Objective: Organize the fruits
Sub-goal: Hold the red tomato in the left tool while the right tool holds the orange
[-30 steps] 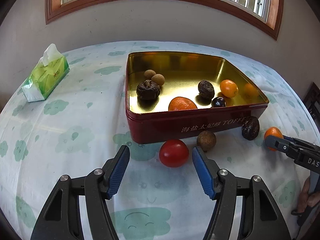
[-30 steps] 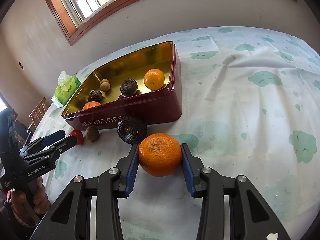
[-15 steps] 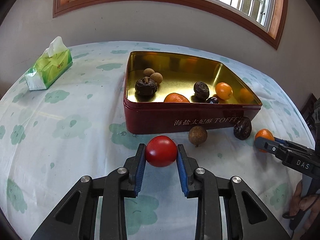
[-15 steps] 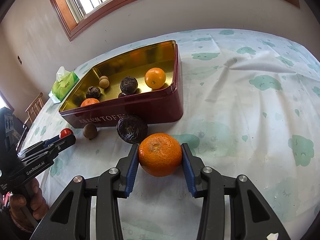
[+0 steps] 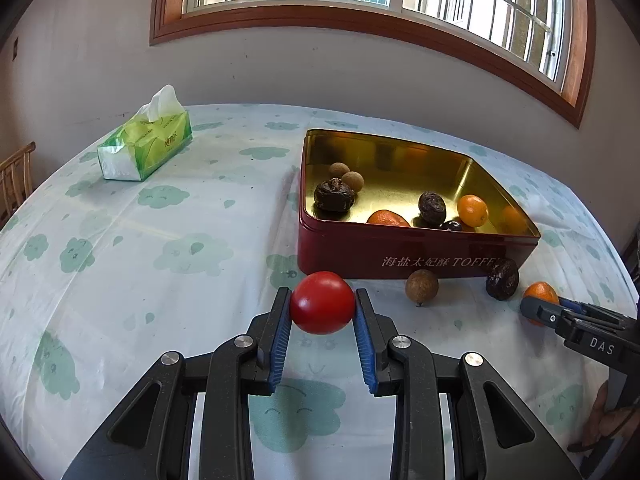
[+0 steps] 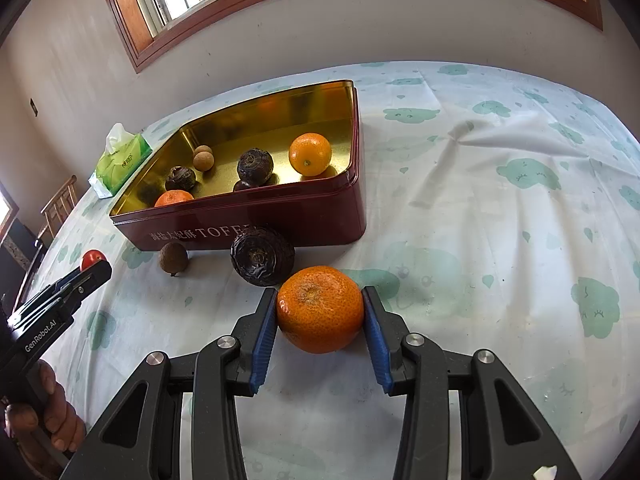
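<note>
Two fruits are now gripped at once, which is the new bit. A second ago the left gripper stood wide around the red tomato without touching it; since then the jaws have closed in and now both blue pads press its sides, with the tomato looking lifted a little off the cloth, though that is hard to be sure of. The right gripper is clamped on the mandarin just as it was, and it hasn't shifted.

Just past the mandarin sits a dark wrinkled fruit, touching or nearly touching it, and a small brown round fruit lies further left, both loose on the bench right against the front wall of the red tin.

Inside the tin there are already an orange, two more dark wrinkled ones, a couple of small brown ones and another mandarin half hidden by the wall. A green tissue pack sits well away at the far left.

So it looks like the pick step is done for both hands, and the carry over the tin's wall comes next. Two loose fruits would remain after that.
</note>
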A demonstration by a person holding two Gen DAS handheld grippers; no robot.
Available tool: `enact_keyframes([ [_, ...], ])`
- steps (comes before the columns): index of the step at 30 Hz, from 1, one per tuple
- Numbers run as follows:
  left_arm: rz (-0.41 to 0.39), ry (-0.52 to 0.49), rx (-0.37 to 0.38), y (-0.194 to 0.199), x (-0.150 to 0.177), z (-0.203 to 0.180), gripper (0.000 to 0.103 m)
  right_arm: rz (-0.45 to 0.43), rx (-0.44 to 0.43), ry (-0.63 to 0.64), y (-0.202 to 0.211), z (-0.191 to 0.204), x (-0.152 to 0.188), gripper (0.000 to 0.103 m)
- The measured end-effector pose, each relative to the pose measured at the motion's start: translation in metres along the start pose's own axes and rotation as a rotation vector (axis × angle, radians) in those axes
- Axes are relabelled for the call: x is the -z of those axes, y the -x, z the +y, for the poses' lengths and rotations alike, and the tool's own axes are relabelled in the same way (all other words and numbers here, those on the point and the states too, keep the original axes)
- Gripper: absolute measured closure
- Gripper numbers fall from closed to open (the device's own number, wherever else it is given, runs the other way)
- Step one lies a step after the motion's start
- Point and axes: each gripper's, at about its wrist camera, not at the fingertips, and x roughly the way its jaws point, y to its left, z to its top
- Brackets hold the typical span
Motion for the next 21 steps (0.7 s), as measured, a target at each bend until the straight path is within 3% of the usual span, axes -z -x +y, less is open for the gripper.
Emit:
enact_keyframes([
  [8, -0.004, 0.003, -0.035, 0.001, 0.000, 0.000, 0.072, 0.014, 0.027, 0.023, -0.002, 0.004, -0.002, 0.063],
  [21, -0.011, -0.012, -0.057, 0.002, 0.000, -0.004, 0.072, 0.022, -0.008, 0.080, -0.008, 0.008, -0.008, 0.064],
])
